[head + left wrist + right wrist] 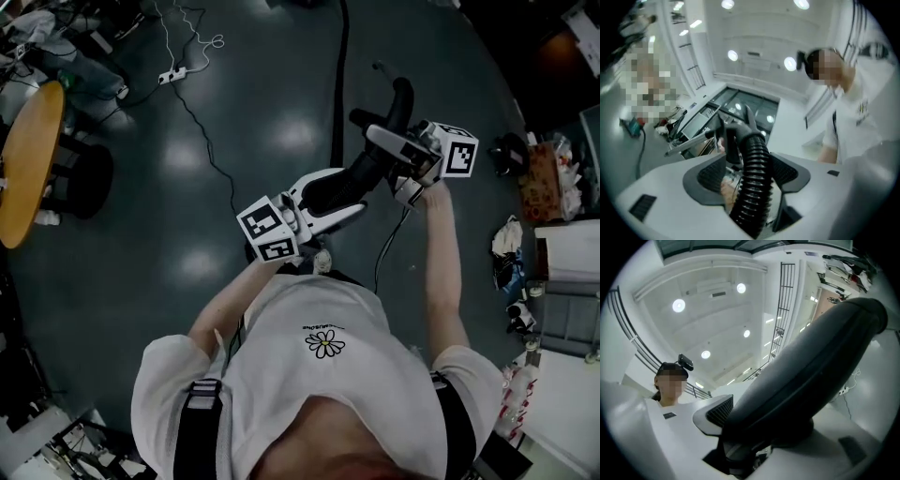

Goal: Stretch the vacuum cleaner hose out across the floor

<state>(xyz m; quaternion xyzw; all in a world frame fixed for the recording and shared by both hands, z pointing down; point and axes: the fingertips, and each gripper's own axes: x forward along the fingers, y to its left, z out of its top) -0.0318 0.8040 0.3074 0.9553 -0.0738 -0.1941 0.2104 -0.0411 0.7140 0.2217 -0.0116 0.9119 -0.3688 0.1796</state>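
1. Arms reach forward from a white T-shirt (309, 384), both forearms bare. The left gripper (333, 195) is at frame centre and the right gripper (386, 159) is up and right of it. Both tilt slightly upward.
2. Left jaws stand apart. The ribbed black vacuum cleaner hose (752, 178) runs between them with a gap on one side, so it is not pinched.
3. Right jaws are set wide and closed around the hose's smooth dark curved handle (806, 366). It fills the gap and lies against the one ribbed pad that shows.
4. Hose and handle hang in the air between the two grippers, above the floor at the centre of the head view.
5. Glossy dark grey floor (187, 262) mirrors round lamps. A round wooden table (26, 159) sits at the left edge, a white power strip (172, 75) with trailing cords at upper left, and boxes and bags (562, 253) along the right edge.
6. White ceiling with round lights (678, 305) fills the gripper views.
7. Shirt print is a daisy (325, 344) under a line of lettering too small to read. Each gripper carries a black-and-white marker cube (267, 230).
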